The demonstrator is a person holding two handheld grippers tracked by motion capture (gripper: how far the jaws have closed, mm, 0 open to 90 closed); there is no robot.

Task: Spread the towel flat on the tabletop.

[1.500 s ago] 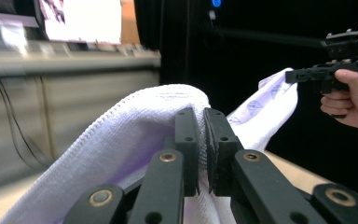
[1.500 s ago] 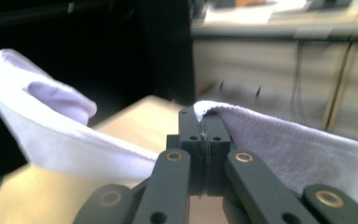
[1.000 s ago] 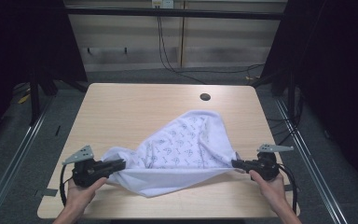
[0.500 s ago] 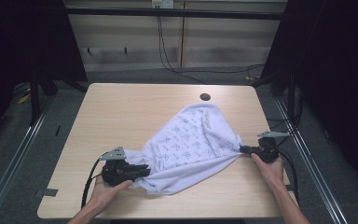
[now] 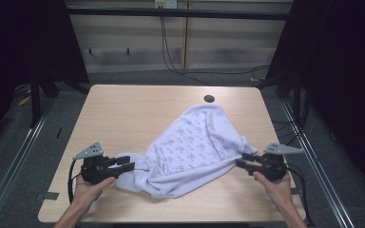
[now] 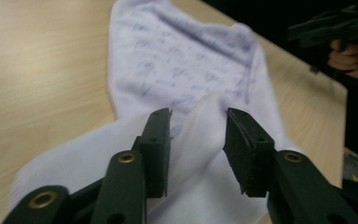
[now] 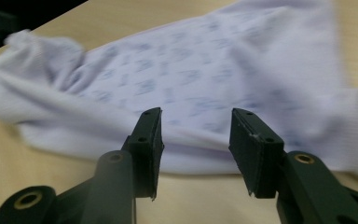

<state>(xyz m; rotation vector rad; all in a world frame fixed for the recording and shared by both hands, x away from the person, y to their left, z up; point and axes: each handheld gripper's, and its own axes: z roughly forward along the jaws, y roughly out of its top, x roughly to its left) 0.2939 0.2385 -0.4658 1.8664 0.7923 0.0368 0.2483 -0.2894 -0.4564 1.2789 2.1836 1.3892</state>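
Left fingers: the left gripper (image 5: 126, 163) has its jaws parted about halfway; they have just been opening. A soft fold of the cloth (image 5: 192, 149) rises between the pads (image 6: 157, 140) in the left gripper view, and neither pad presses on it.
Right fingers: the right gripper (image 5: 243, 160) has jaws standing well apart, just opened too. In the right gripper view the pads (image 7: 254, 149) frame the cloth's near edge without pinching it.
Left hand: the left hand (image 5: 89, 187) comes in from the counter's near edge, the gripper lying low and level, pointing right toward the cloth.
Right hand: the right hand (image 5: 272, 185) comes in likewise, its gripper pointing left at the cloth's right end.
Cloth: white with a small blue print, lying loose and rumpled on the counter (image 5: 133, 111) between the two grippers, one corner reaching back toward the dark round hole (image 5: 209, 99).
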